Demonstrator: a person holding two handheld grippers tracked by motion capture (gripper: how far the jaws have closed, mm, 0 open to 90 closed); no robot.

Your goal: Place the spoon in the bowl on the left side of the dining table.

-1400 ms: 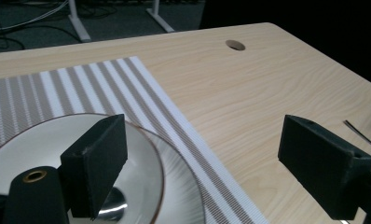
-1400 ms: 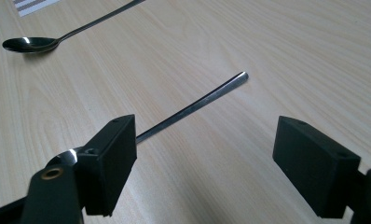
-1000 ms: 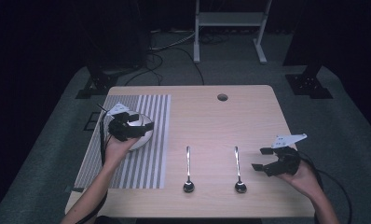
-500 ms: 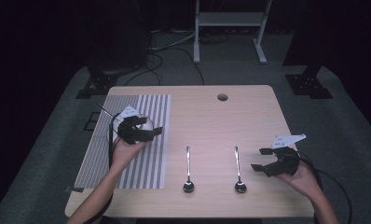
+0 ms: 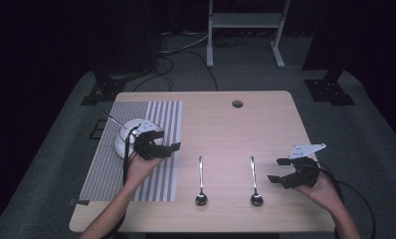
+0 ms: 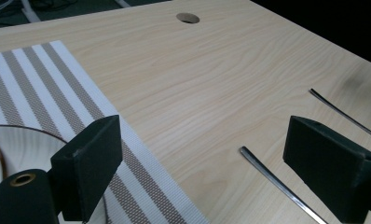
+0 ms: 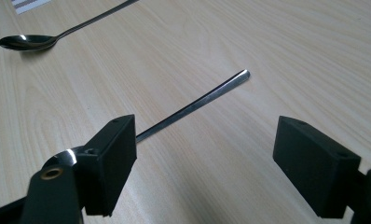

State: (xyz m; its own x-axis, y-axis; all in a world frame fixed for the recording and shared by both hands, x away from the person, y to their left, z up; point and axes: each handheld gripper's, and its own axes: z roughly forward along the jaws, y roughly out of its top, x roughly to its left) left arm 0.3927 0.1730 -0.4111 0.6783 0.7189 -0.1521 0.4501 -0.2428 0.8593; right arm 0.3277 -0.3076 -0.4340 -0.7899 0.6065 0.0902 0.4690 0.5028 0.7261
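Two metal spoons lie side by side on the bare wood, the left spoon (image 5: 200,175) and the right spoon (image 5: 253,175), bowls toward the person. My left gripper (image 5: 164,150) hovers open over the striped placemat (image 5: 158,117), just right of a white bowl (image 5: 126,135). In the left gripper view the open left gripper (image 6: 207,175) faces the left spoon's handle (image 6: 279,186), and the bowl (image 6: 20,144) is at lower left. My right gripper (image 5: 277,170) is open beside the right spoon. In the right gripper view that spoon's handle (image 7: 200,101) runs between the wide-apart jaws of the right gripper (image 7: 211,165).
The wooden table (image 5: 265,124) has a round cable hole (image 5: 237,104) near its far edge. A metal stand (image 5: 243,22) and cables sit on the dark floor behind. The other spoon (image 7: 30,41) lies farther off in the right gripper view.
My left gripper has come off the white bowl and moved right and nearer, toward the spoons. The bowl stays on the placemat. The right gripper has not moved.
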